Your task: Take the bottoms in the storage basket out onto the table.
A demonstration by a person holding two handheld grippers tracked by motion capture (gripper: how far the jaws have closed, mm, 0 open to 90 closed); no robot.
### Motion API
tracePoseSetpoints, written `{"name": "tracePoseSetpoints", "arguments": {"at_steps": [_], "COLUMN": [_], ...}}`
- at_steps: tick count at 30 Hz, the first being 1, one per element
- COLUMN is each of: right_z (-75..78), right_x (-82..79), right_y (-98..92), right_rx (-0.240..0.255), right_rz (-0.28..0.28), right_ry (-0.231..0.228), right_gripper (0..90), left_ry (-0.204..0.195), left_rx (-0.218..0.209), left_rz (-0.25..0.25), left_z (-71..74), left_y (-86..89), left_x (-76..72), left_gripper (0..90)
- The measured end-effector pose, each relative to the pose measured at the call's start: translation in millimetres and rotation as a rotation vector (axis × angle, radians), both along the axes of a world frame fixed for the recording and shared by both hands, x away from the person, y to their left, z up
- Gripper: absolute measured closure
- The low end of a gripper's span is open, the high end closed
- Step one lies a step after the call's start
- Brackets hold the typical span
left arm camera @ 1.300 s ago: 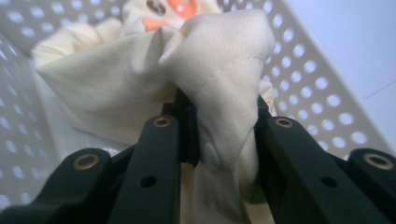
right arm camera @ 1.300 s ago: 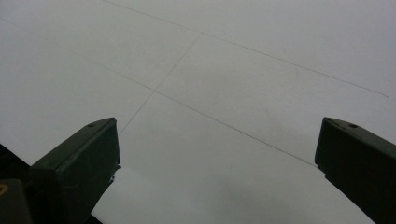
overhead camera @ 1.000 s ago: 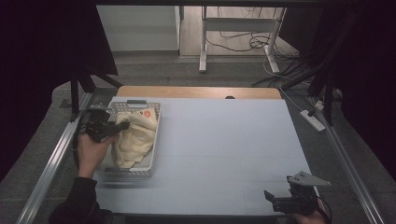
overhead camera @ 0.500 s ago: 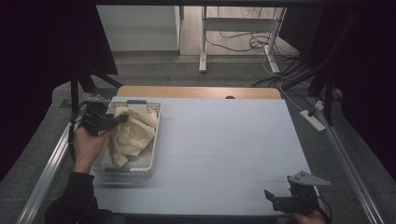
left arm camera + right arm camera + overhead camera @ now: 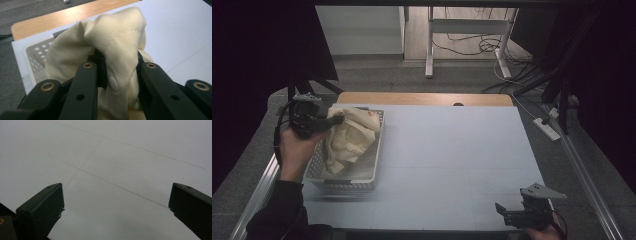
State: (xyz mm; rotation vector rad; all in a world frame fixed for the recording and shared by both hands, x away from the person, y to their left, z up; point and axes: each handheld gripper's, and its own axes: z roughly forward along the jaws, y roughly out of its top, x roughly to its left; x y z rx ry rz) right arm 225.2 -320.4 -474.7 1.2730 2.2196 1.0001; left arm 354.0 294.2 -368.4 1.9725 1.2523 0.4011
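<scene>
Two grippers: left gripper clenched on cream cloth; right gripper released.
Cloth: over basket, surface's left edge.

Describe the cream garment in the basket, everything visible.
The cream garment is a soft, fine-ribbed knit, crumpled, with a small pale button showing on a fold in the left gripper view. The left gripper has a bunched fold pinched between its jaws and holds that part raised above the white perforated basket at the table's left; the rest hangs and lies inside the basket.
</scene>
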Motion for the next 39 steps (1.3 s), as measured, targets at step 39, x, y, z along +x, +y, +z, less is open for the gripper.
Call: {"name": "tracePoseSetpoints", "arguments": {"at_steps": [39], "right_z": [0.1], "right_x": [-0.4], "right_y": [-0.5], "right_rx": [0.003], "right_rz": [0.0], "right_ry": [0.0], "right_gripper": [0.4], "left_ry": [-0.088], "left_rx": [0.019], "left_rz": [-0.191], "left_z": [64.3], "left_y": [-66.1], "left_x": [5.3], "left_gripper": [75.4]}}
